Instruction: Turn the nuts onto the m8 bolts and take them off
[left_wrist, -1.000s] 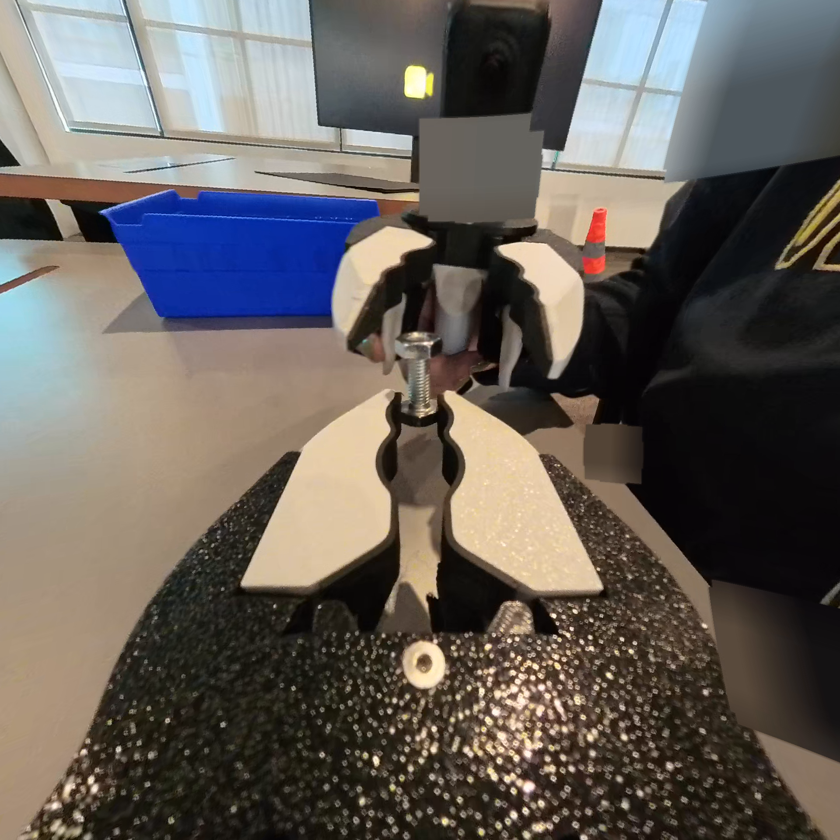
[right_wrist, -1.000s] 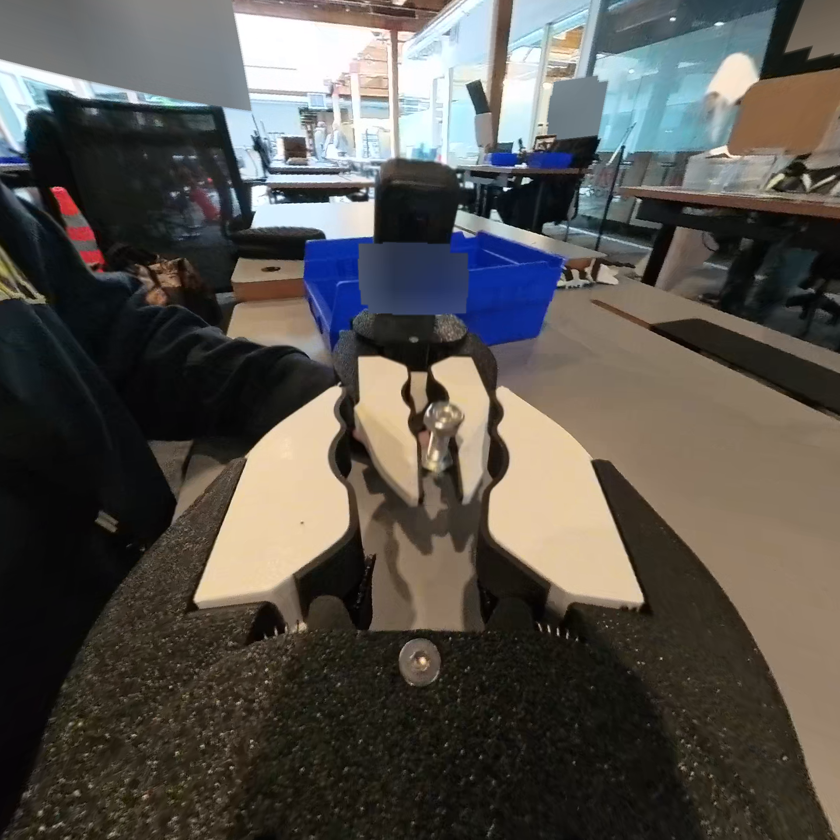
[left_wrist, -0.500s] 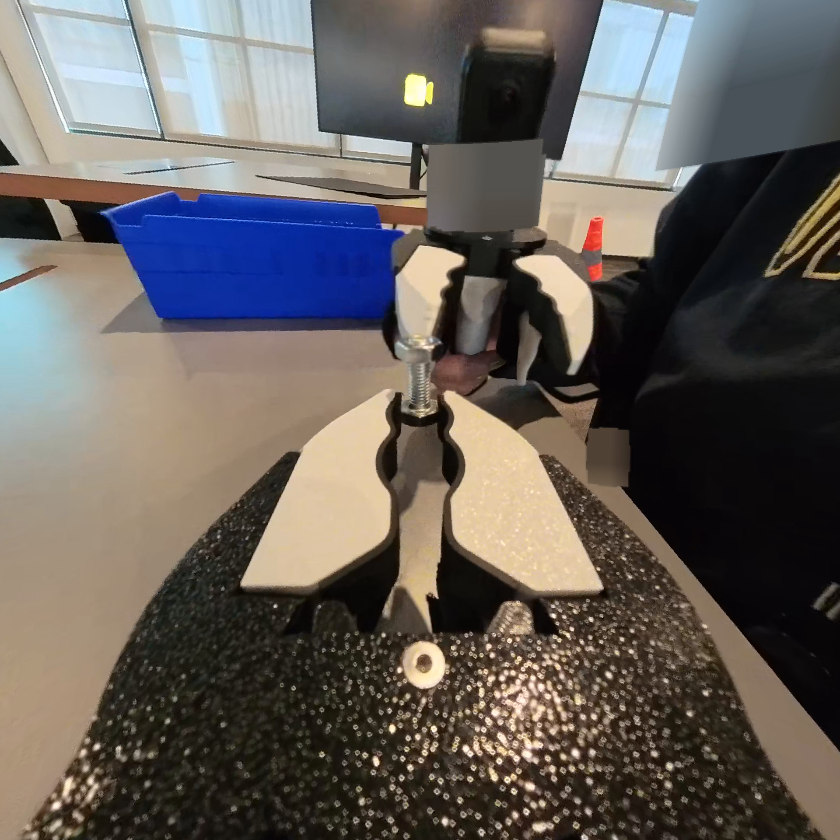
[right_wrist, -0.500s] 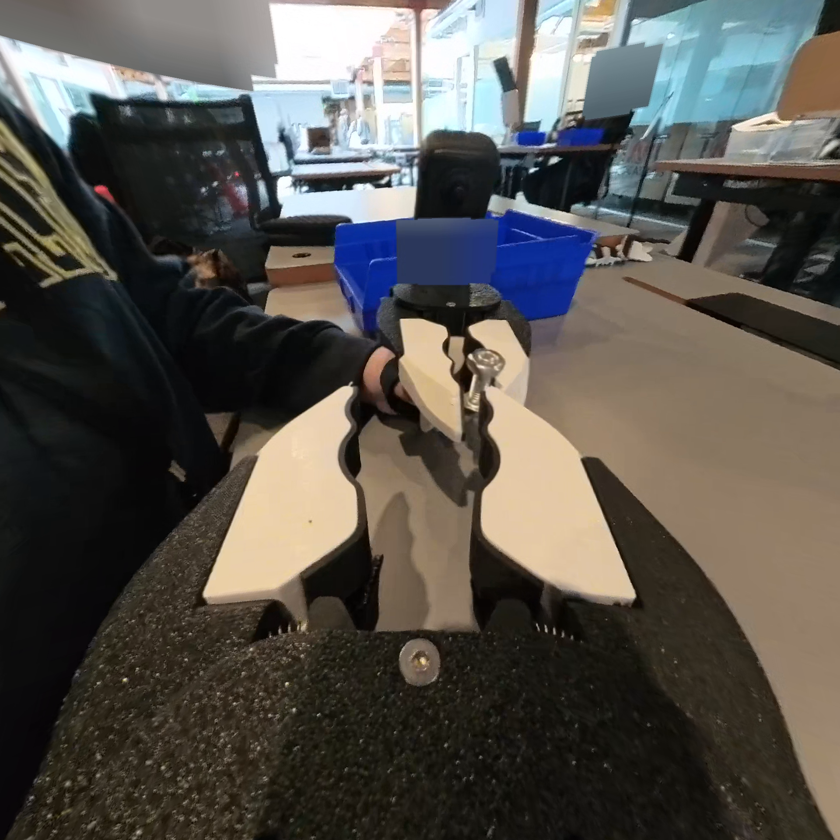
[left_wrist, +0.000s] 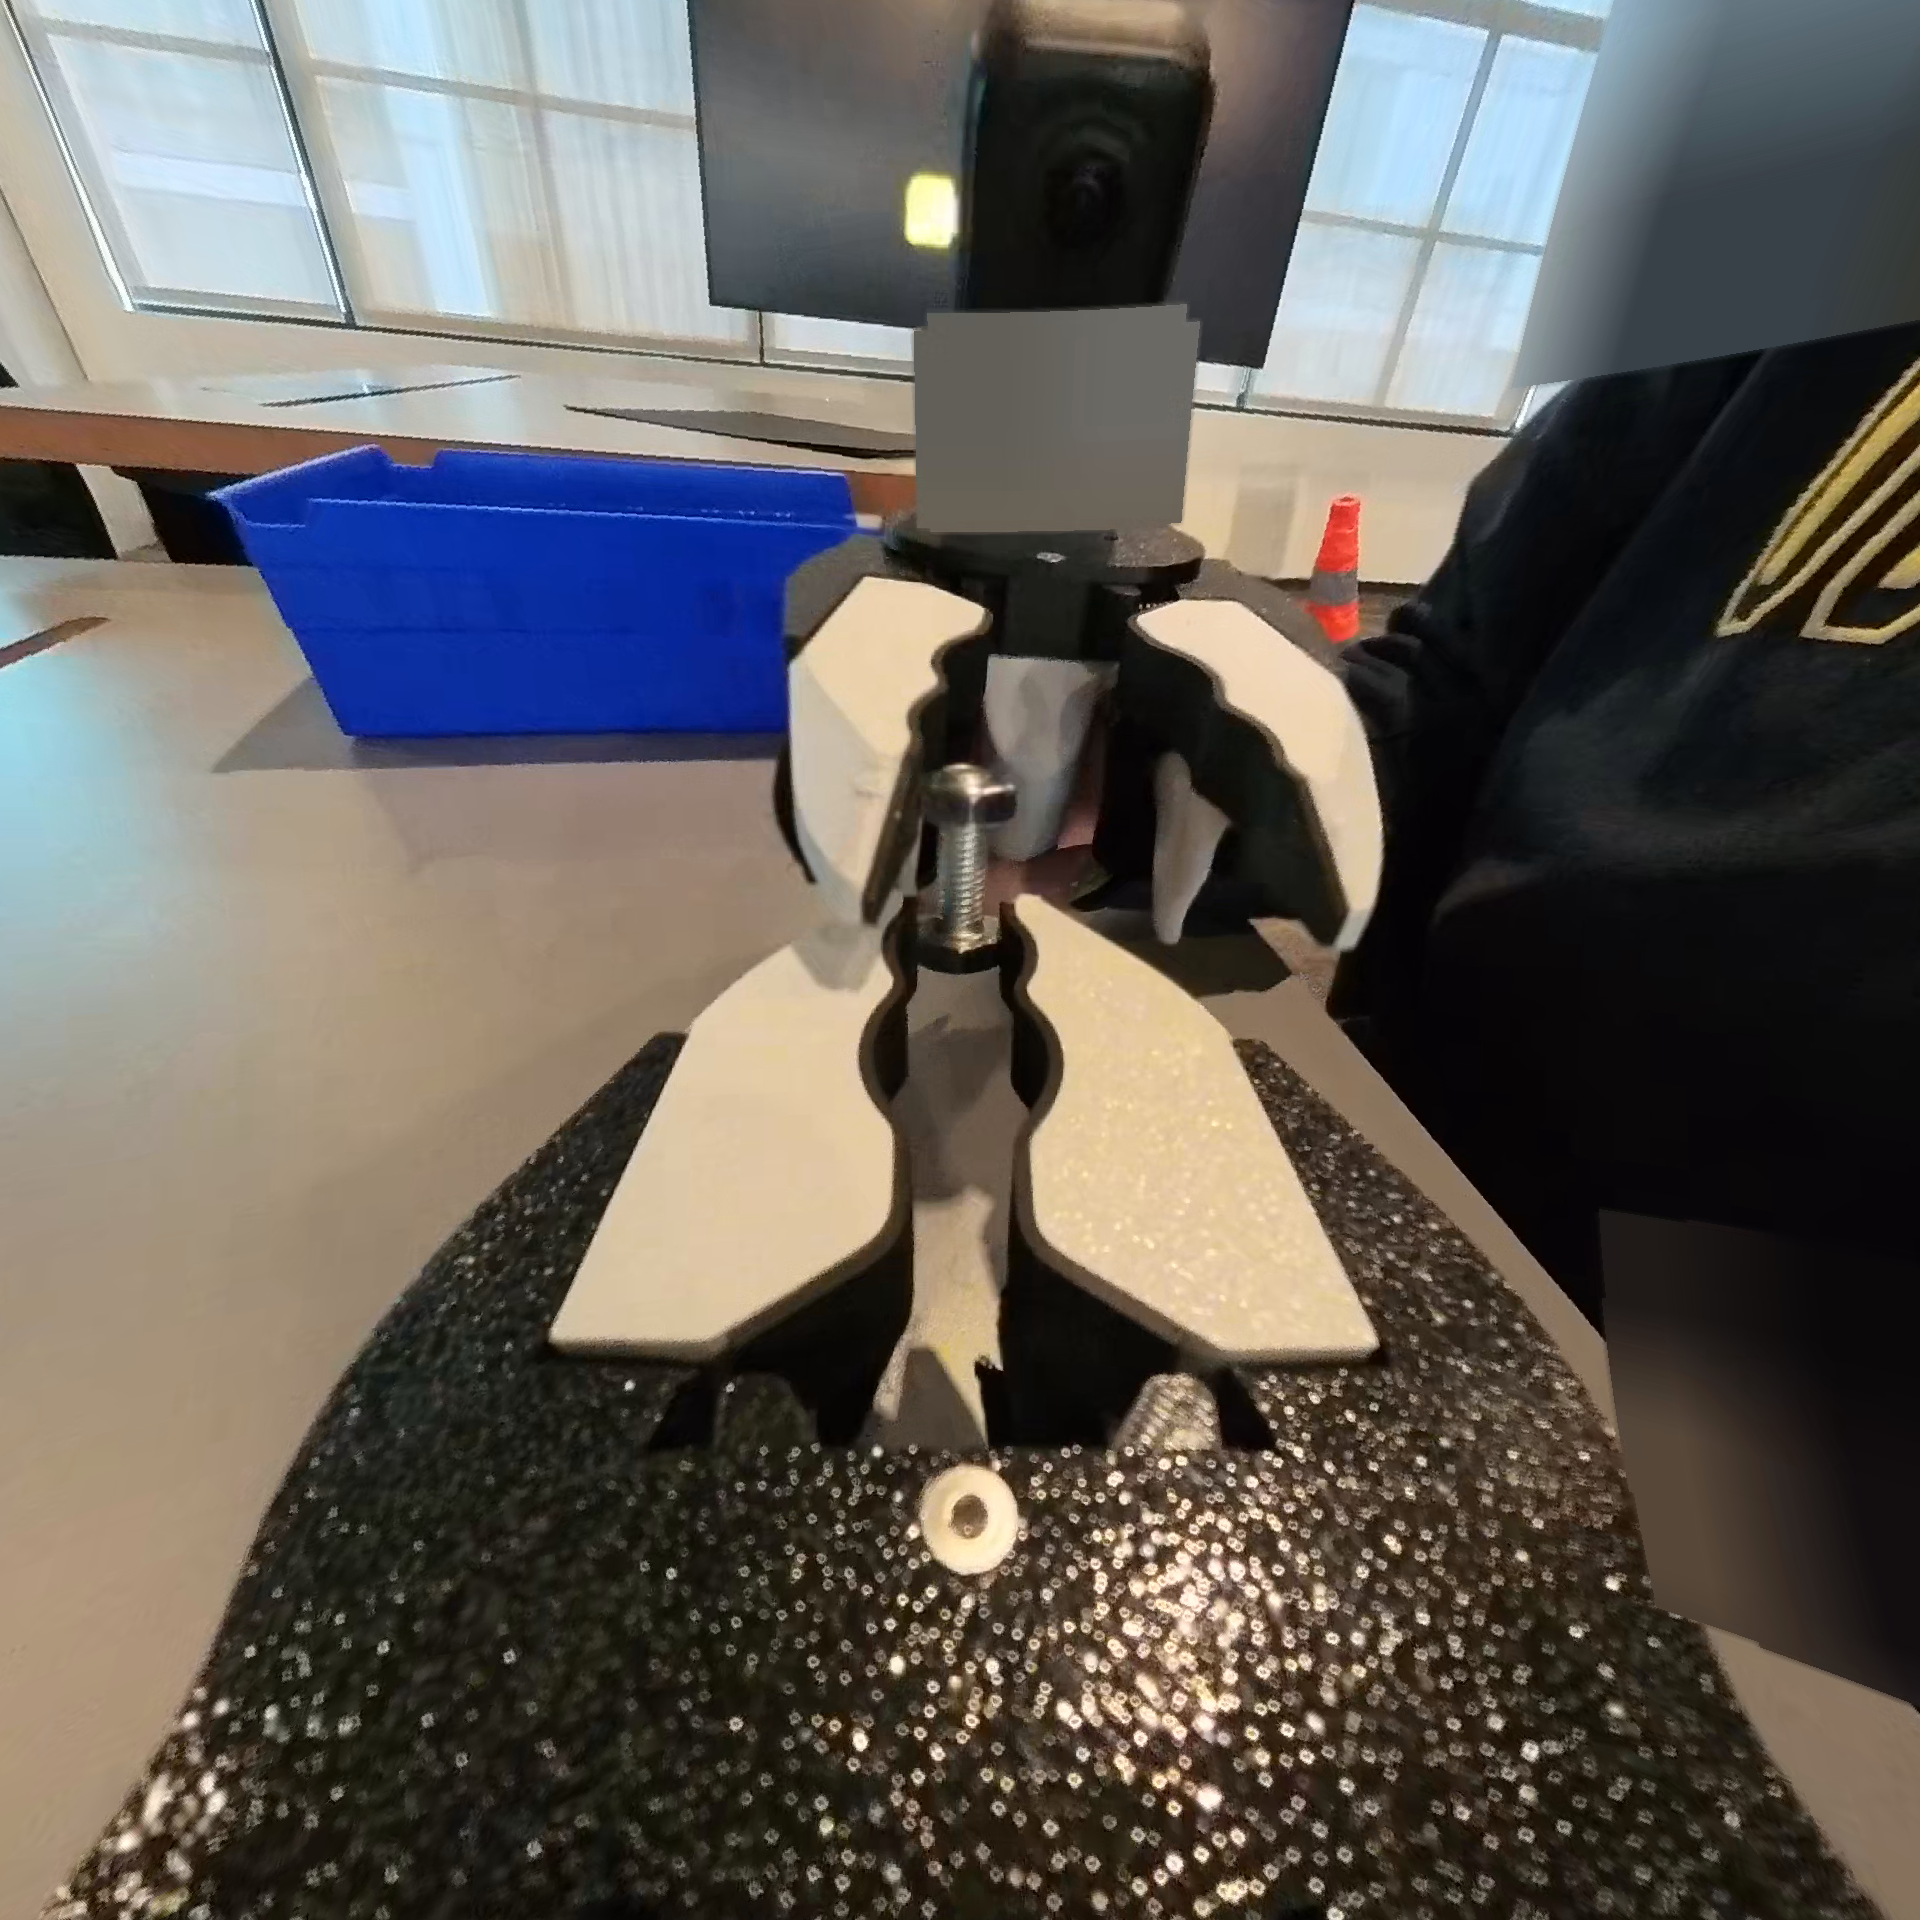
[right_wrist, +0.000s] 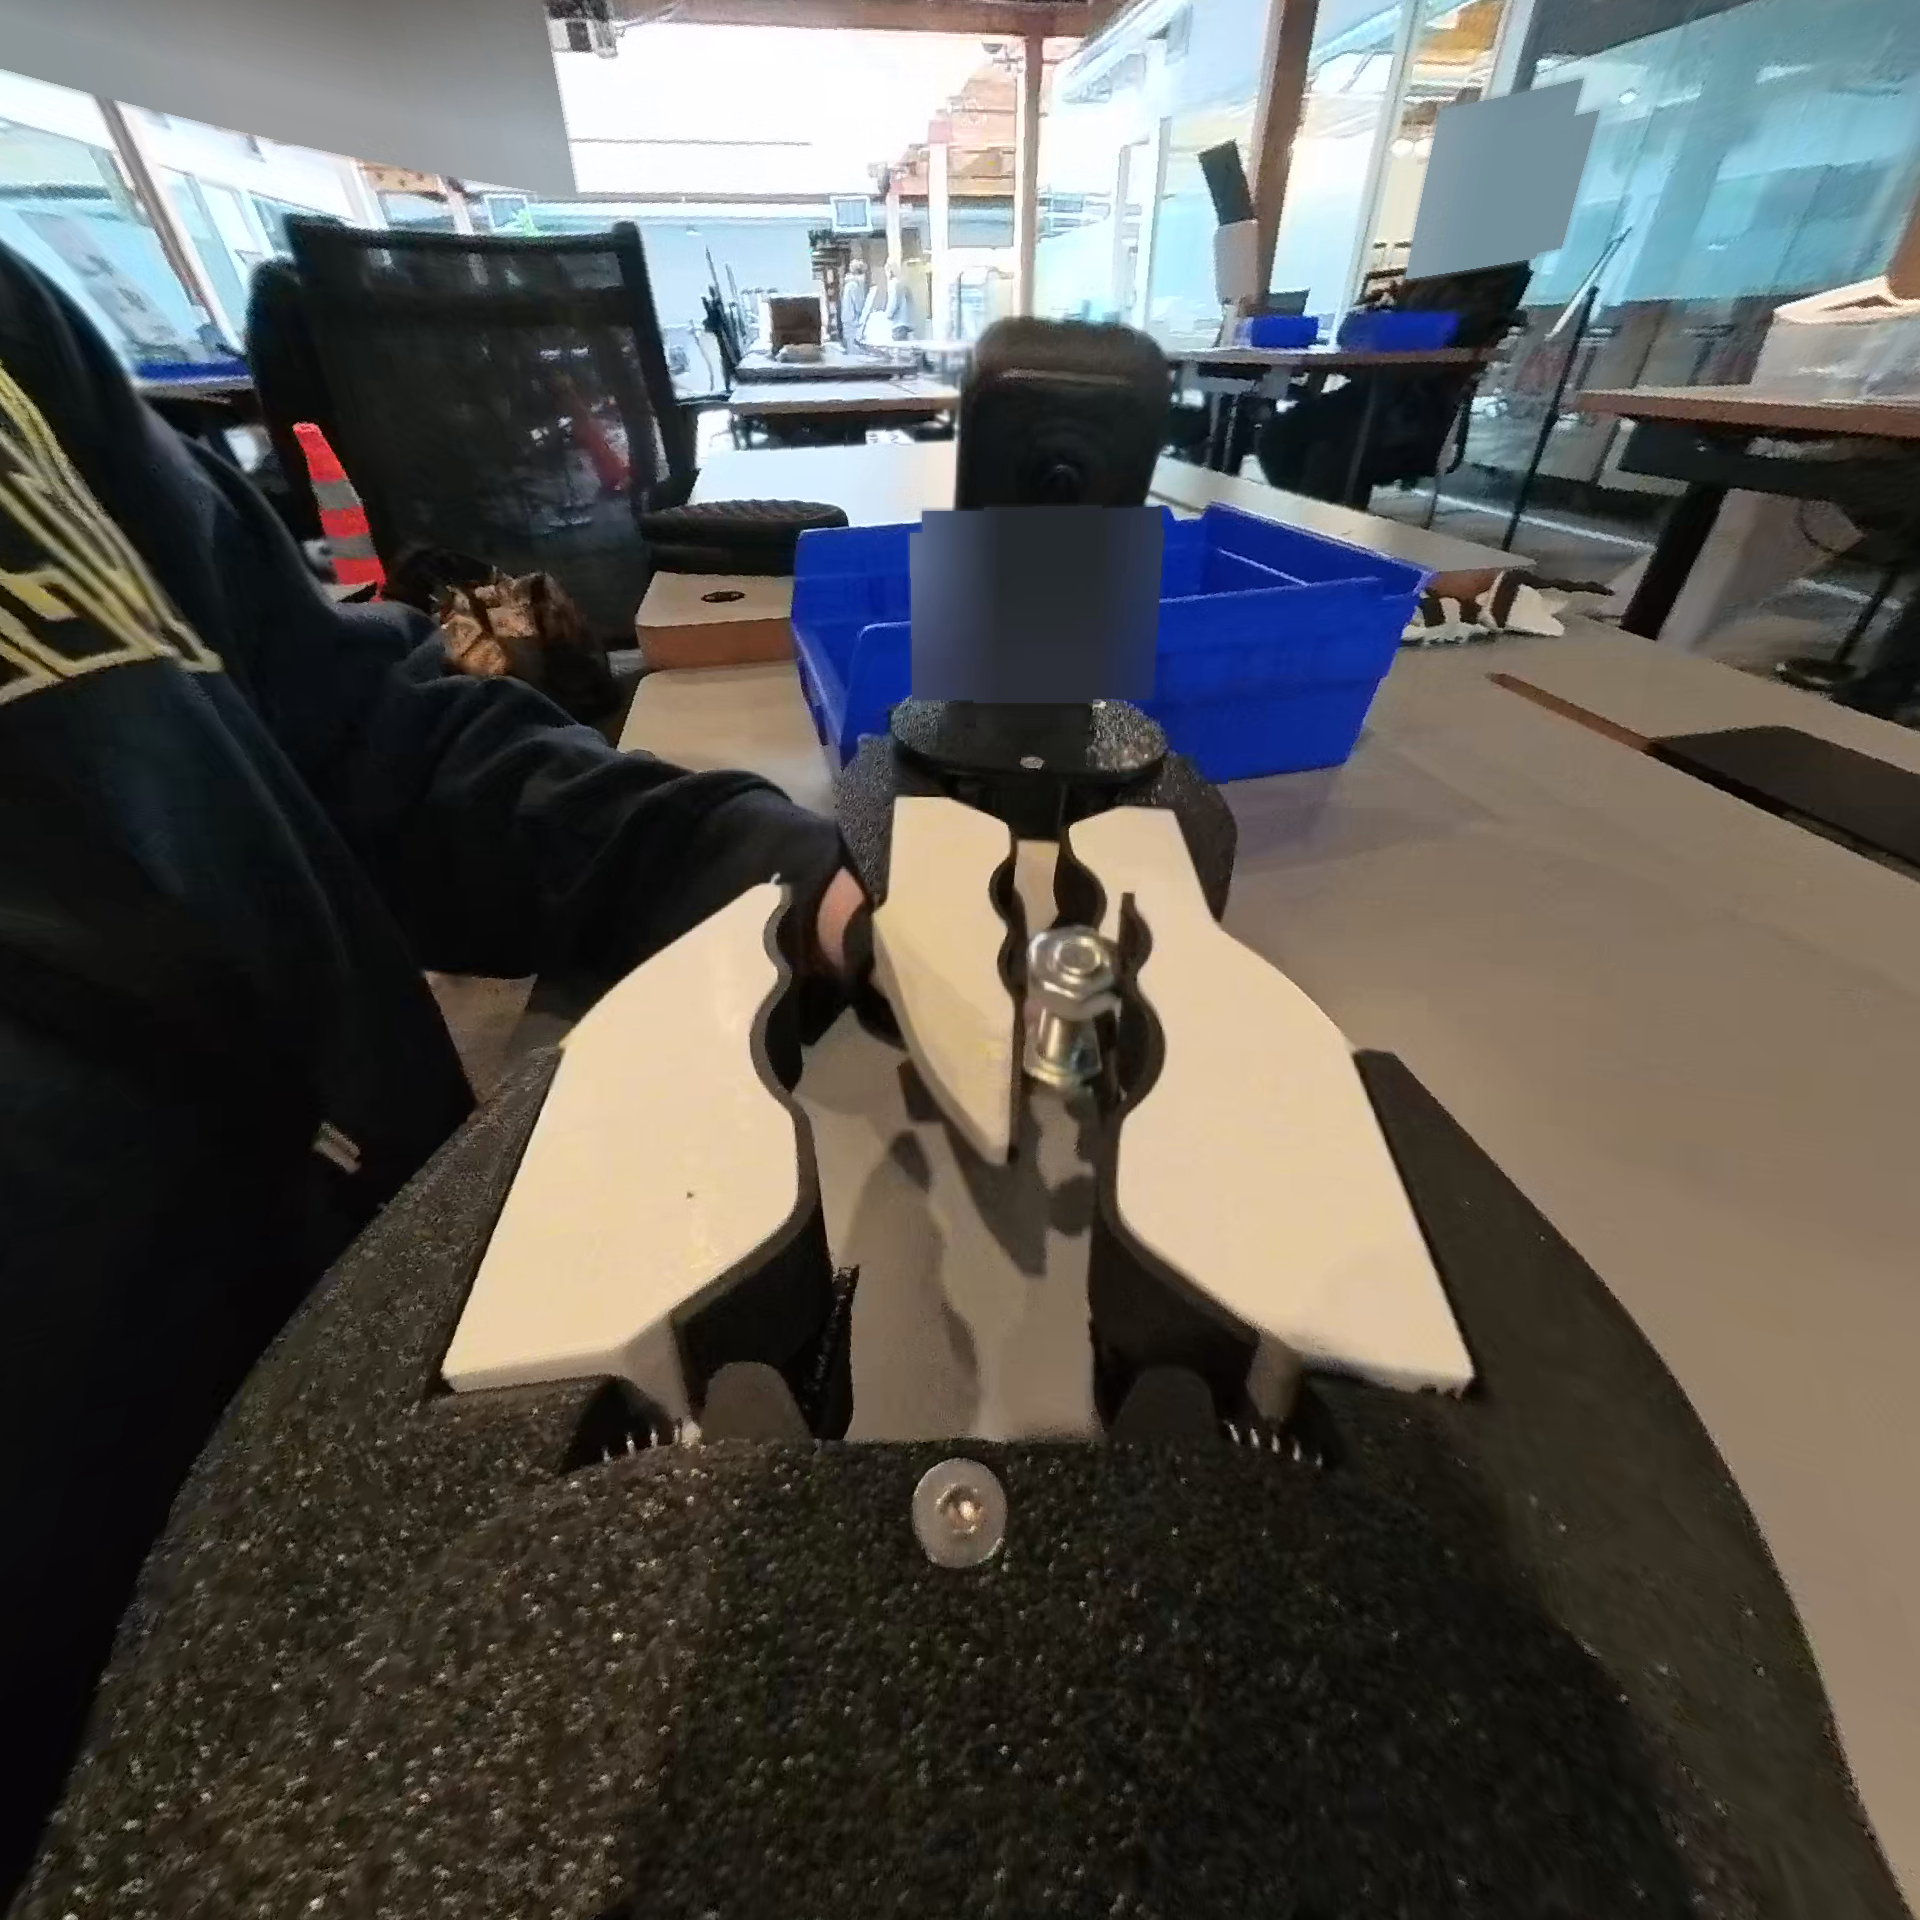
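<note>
Pinching the dark nut (left_wrist: 954, 948) between its fingertips, the left gripper (left_wrist: 958, 961) holds the bolt (left_wrist: 961, 852) upright, head up, thread rising from the nut. The right gripper (left_wrist: 1023, 914) has spread fingers, one finger (left_wrist: 868, 769) just beside the bolt head, not gripping. Judging by the exposed thread, the nut sits near the bolt's tip, so most turning remains. Beneath lies a grey table (left_wrist: 312, 987); beyond the fingers stand a blue bin (left_wrist: 540, 613), monitor (left_wrist: 821, 156) and windows (left_wrist: 416, 156).

A blue bin (left_wrist: 540, 603) sits on a grey surface (left_wrist: 312, 987) near a dark monitor (left_wrist: 831, 156); an orange cone (left_wrist: 1335, 571) and mesh chair (right_wrist: 468, 395) stand beyond.
</note>
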